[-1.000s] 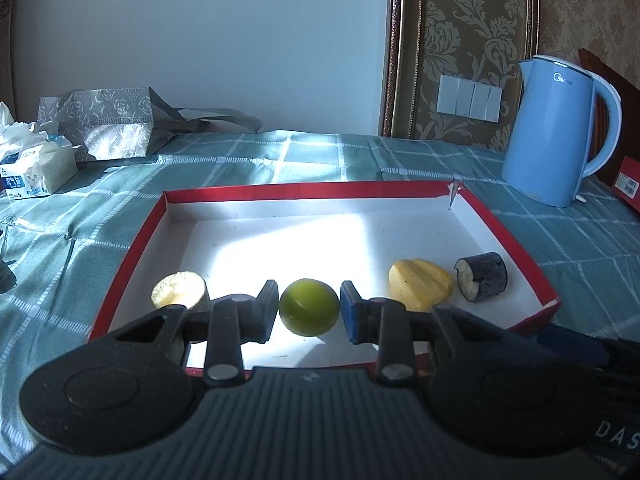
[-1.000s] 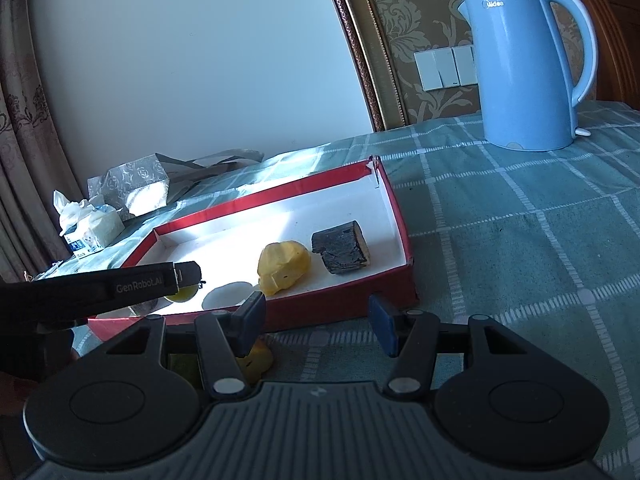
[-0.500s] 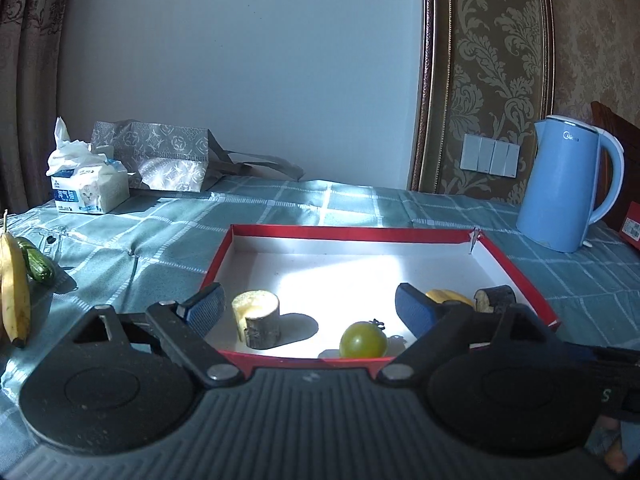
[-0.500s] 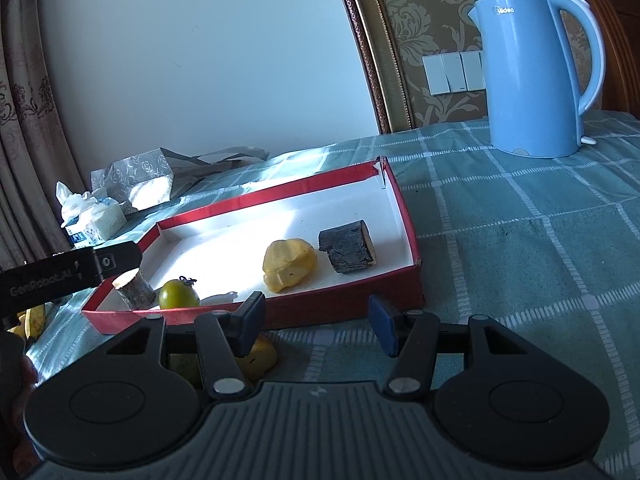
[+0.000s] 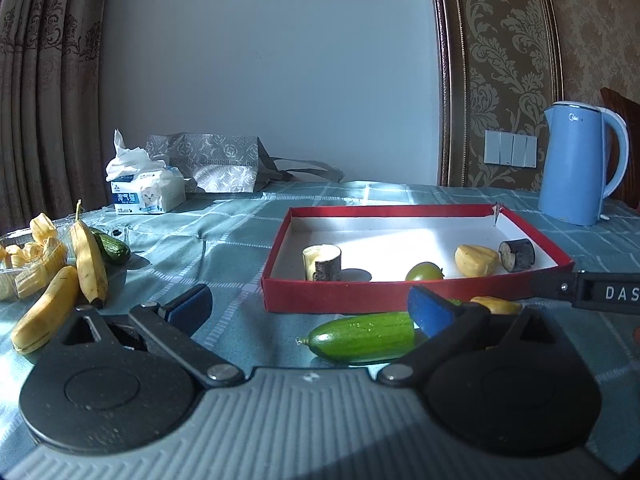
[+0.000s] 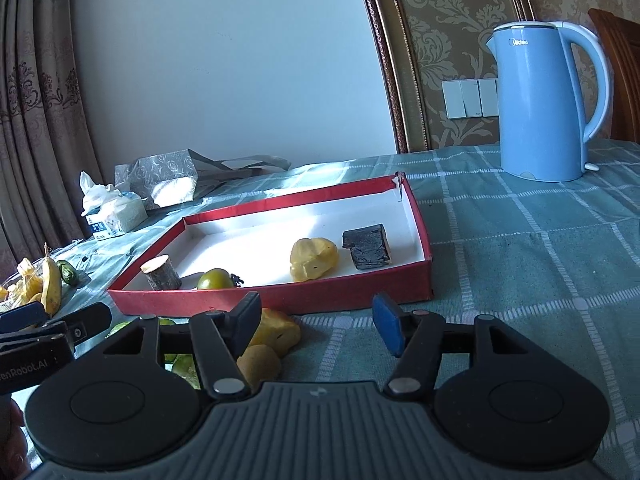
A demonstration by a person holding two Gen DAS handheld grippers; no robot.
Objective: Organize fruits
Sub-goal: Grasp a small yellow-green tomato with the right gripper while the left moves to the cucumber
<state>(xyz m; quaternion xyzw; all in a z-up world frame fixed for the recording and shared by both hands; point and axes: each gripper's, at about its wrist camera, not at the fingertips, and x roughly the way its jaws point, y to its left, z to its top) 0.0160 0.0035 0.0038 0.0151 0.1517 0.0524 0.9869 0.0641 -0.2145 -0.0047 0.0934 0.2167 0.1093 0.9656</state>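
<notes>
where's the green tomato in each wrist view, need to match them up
Left wrist view: the green tomato lies in the red tray, low and right of centre, by the near wall, left of the yellow piece.
Right wrist view: the green tomato sits left of centre, by the tray's near wall, right of the short log piece.
Shared landmark: the blue kettle beyond the tray's far right corner.

Two low wrist cams near tabletop, facing wall; shared: red tray (image 5: pixel 340 292) (image 6: pixel 320 300), kettle (image 5: pixel 572 168) (image 6: pixel 544 104).
</notes>
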